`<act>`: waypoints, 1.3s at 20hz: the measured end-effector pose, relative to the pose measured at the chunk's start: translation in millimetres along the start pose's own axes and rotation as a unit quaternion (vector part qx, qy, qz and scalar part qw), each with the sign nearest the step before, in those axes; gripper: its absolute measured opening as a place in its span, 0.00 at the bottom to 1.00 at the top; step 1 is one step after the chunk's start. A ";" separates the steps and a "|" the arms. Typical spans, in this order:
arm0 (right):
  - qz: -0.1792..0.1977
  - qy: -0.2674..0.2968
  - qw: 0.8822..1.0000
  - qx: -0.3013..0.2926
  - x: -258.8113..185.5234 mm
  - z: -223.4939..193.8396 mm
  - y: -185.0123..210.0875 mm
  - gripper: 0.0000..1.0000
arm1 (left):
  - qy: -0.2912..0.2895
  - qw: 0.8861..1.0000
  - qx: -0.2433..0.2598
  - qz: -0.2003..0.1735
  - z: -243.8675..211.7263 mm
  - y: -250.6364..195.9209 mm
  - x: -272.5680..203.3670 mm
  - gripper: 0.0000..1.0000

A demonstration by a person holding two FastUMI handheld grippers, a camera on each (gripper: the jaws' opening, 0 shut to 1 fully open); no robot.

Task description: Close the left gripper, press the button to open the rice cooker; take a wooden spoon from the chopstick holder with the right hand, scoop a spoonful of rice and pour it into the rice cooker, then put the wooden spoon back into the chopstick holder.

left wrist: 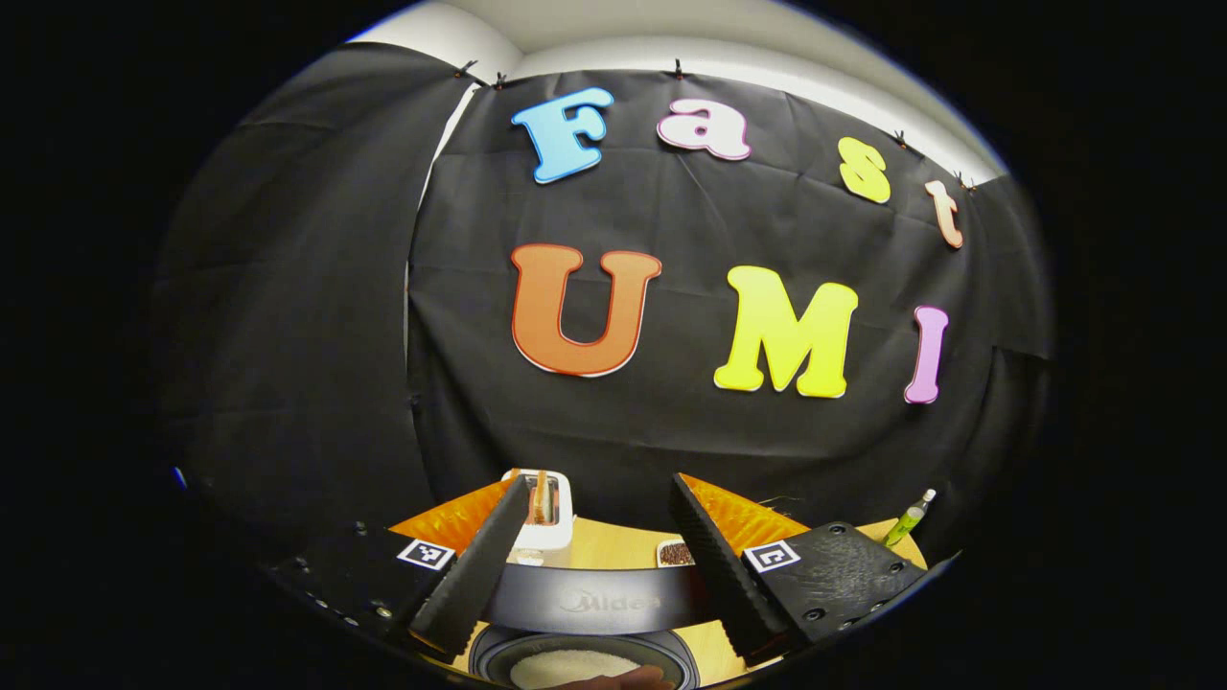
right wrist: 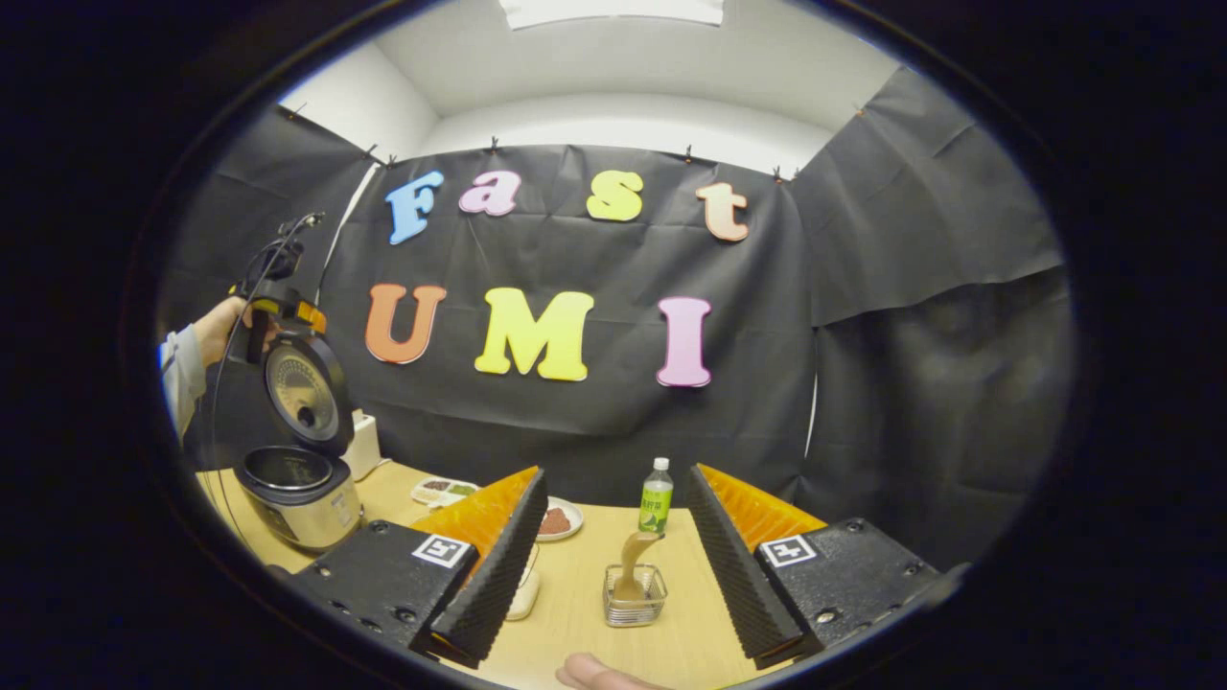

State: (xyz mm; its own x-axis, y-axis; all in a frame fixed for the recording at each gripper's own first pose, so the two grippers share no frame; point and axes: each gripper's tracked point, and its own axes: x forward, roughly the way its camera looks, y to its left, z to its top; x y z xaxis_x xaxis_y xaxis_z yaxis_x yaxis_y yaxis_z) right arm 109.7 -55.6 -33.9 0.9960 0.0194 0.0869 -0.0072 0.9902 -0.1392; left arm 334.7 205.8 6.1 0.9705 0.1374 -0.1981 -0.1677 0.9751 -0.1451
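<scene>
Rice cooker [right wrist: 297, 484]: it is standing at the left side of the table [right wrist: 575, 613] in the right gripper view, with the lid [right wrist: 305, 391] standing up open; the inner pot is looking dark and I cannot tell from this view what is in it. In the left gripper view the lid's edge [left wrist: 594, 599] is lying across between the fingers, and the round pot [left wrist: 575, 661] below it is holding white rice.
Left gripper [left wrist: 596, 565]: its fingers are standing wide apart and are holding nothing. In the right gripper view it [right wrist: 278, 307] is hanging above the open lid, in a hand [right wrist: 219, 331] with a grey sleeve.
White box [right wrist: 362, 446]: it is standing just behind the cooker, near the wall.
Tray [right wrist: 443, 491]: it is lying to the right of the cooker and is holding dark and green food in compartments.
Plate [right wrist: 558, 519]: it is carrying a reddish-brown heap.
Chopstick holder [right wrist: 635, 596]: this small wire holder is standing on the table between the right fingers, farther off; the wooden spoon [right wrist: 635, 561] is standing inside it, leaning.
Bottle [right wrist: 656, 498]: it is standing upright just behind the holder, with a green label.
Right gripper [right wrist: 618, 565]: its fingers are spreading wide and are gripping nothing.
</scene>
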 end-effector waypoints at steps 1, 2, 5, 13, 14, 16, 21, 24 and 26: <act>-0.002 0.000 1.000 0.002 -3.2 1.6 2.7 0.94 | 0.004 1.000 0.013 0.010 -5.1 6.7 1.8 0.96; -0.003 -0.002 1.000 0.003 -6.5 3.7 5.5 0.95 | 0.005 1.000 0.019 0.013 -7.1 8.1 -0.2 0.96; -0.007 -0.009 1.000 0.005 -15.6 10.6 15.3 0.95 | 0.001 1.000 0.017 0.008 -10.8 6.0 -9.8 0.87; 0.015 0.009 0.999 0.031 -28.5 7.3 57.4 0.94 | -0.007 1.000 0.027 0.006 -41.3 0.3 -58.0 0.98; 0.018 0.011 0.999 0.028 -30.0 7.2 61.4 0.94 | -0.012 1.000 0.027 0.005 -47.1 -0.3 -65.2 0.98; 0.022 0.012 0.999 0.022 -33.8 8.2 69.2 0.94 | -0.020 0.999 0.031 0.002 -58.7 -1.9 -78.6 0.98; 0.037 0.016 0.999 0.022 -49.8 4.2 86.2 0.94 | -0.008 0.999 0.037 -0.016 -95.5 -6.8 -103.0 1.00; 0.037 0.022 0.999 0.022 -59.2 -4.1 86.9 0.94 | 0.007 0.999 0.040 -0.018 -120.4 -9.6 -112.5 0.96; 0.036 0.028 0.999 0.027 -67.3 -10.5 85.2 0.95 | 0.012 0.999 0.040 -0.020 -134.8 -10.6 -118.2 1.00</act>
State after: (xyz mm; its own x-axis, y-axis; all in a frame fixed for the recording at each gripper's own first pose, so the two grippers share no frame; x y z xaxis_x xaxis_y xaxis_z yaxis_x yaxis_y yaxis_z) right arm 43.0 26.1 -62.0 0.9962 0.0837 0.0235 -0.0813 0.9927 -0.0893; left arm 198.4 155.7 -99.7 0.9716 0.0948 -0.2168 -0.1133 0.9908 -0.0747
